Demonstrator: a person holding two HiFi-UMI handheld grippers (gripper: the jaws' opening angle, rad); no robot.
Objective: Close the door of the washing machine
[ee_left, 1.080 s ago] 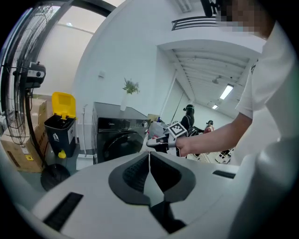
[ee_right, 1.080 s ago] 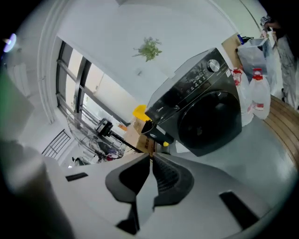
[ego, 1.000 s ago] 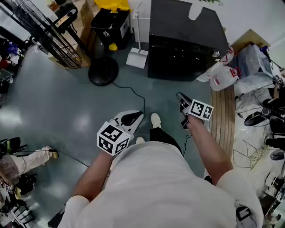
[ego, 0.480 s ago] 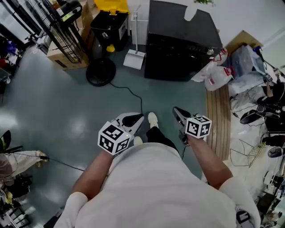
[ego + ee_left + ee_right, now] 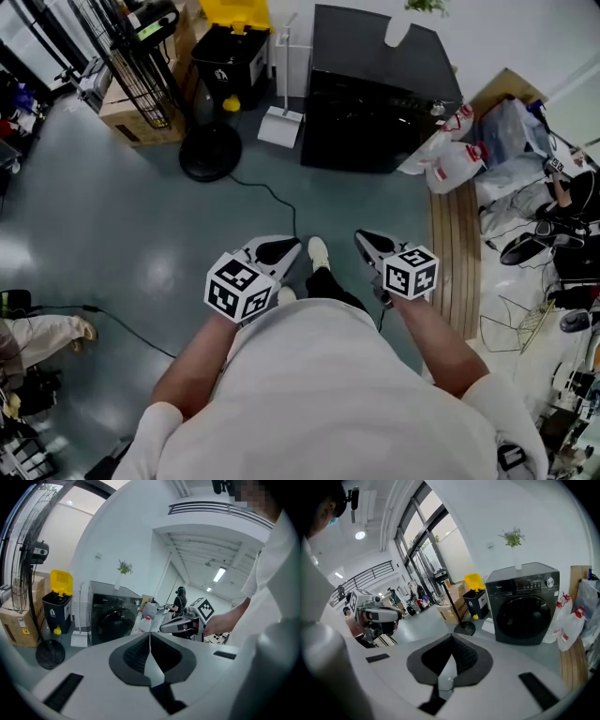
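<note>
The black washing machine (image 5: pixel 375 103) stands at the far side of the floor, and its round door (image 5: pixel 524 616) lies flush with the front. In the left gripper view the same machine (image 5: pixel 112 620) shows small and far off. My left gripper (image 5: pixel 281 248) is held close to my body, its jaws pressed together on nothing (image 5: pixel 150 641). My right gripper (image 5: pixel 366 242) hangs beside it at the same height, also shut and empty (image 5: pixel 452 646). Both point towards the machine from well over a step away. Each gripper shows in the other's view: the right gripper (image 5: pixel 180 625) and the left gripper (image 5: pixel 377 616).
A black bin with a yellow lid (image 5: pixel 234 37), a white dustpan (image 5: pixel 281 127) and a fan's round base (image 5: pixel 211 150) stand left of the machine. A cable (image 5: pixel 272 197) runs across the floor. Plastic bags (image 5: pixel 445 155) and a wooden board (image 5: pixel 450 253) lie to the right.
My right gripper has drawn back from the machine towards my body and rolled, so its marker cube faces another way. The left gripper has kept its place in view.
</note>
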